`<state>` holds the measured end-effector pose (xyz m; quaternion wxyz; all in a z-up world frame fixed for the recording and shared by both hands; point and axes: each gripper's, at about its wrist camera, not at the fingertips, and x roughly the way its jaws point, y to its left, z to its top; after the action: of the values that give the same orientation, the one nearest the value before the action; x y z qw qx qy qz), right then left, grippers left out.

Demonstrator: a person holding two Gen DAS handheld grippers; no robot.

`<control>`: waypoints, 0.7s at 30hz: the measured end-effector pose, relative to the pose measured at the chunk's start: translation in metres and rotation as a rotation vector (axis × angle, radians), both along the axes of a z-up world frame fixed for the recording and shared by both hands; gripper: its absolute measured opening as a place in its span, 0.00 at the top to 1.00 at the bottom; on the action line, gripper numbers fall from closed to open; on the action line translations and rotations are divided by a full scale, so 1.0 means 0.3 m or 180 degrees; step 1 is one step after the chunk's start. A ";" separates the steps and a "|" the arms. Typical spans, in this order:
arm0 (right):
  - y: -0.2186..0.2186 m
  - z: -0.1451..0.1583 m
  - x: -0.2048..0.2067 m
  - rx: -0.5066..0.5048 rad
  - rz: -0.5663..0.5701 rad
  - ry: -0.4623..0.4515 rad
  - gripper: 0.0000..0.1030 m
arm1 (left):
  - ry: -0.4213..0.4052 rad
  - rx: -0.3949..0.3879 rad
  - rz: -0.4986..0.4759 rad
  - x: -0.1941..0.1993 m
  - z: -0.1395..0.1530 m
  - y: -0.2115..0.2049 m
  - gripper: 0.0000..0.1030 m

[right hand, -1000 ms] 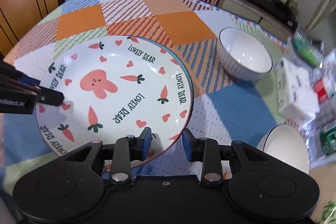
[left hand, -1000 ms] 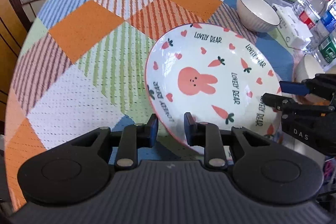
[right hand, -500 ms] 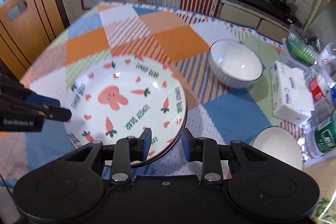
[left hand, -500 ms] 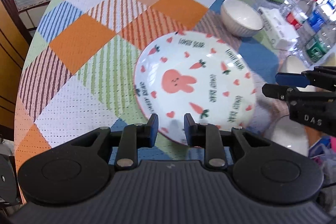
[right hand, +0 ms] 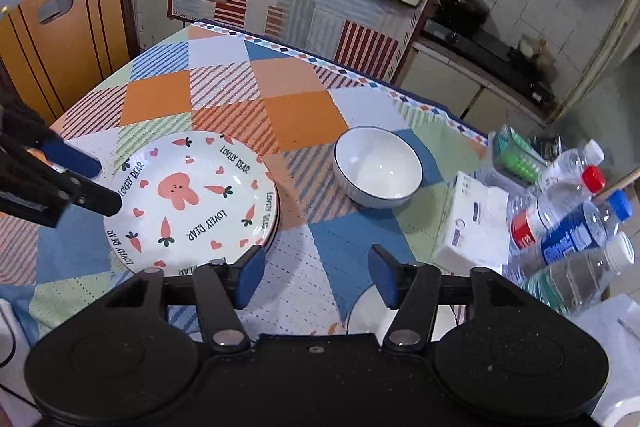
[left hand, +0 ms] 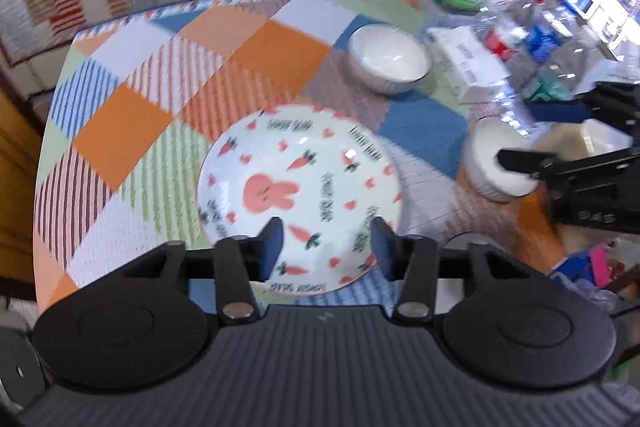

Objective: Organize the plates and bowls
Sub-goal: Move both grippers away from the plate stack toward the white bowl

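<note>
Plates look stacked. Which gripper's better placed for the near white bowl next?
Right, probably. The near white bowl sits just below the right gripper, whose empty jaws are opening. The left gripper, also opening and empty, hangs over the rabbit-print plate, farther away.

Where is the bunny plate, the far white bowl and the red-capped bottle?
bunny plate (right hand: 188, 195), right wrist view, on the pink bunny.
far white bowl (right hand: 378, 167), right wrist view, on its inside.
red-capped bottle (right hand: 560, 205), right wrist view, on its clear body.
</note>
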<state>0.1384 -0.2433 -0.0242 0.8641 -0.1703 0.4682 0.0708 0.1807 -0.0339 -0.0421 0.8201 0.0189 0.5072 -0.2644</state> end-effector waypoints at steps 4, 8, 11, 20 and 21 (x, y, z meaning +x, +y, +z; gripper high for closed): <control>-0.030 0.028 0.005 0.0004 -0.0015 -0.0118 0.27 | -0.0199 0.0084 -0.0138 0.012 0.085 -0.041 0.31; -0.063 0.034 0.024 -0.0012 -0.0052 -0.0246 0.03 | -0.0311 0.0128 -0.0230 0.042 0.131 -0.083 0.23; -0.094 -0.001 0.054 -0.0122 0.0006 -0.0289 0.02 | -0.0380 0.0071 -0.0248 0.066 0.153 -0.111 0.11; -0.199 -0.131 0.232 0.0487 0.0023 -0.0206 0.02 | -0.0250 0.0157 -0.0115 0.290 0.036 -0.198 0.06; -0.202 -0.152 0.258 0.0539 0.0029 -0.0191 0.02 | -0.0196 0.0086 -0.0078 0.328 0.011 -0.197 0.06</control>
<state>0.2159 -0.3039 -0.0697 0.8887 -0.1008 0.4337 0.1090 0.2790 -0.0930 -0.0387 0.8316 0.0444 0.4850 -0.2668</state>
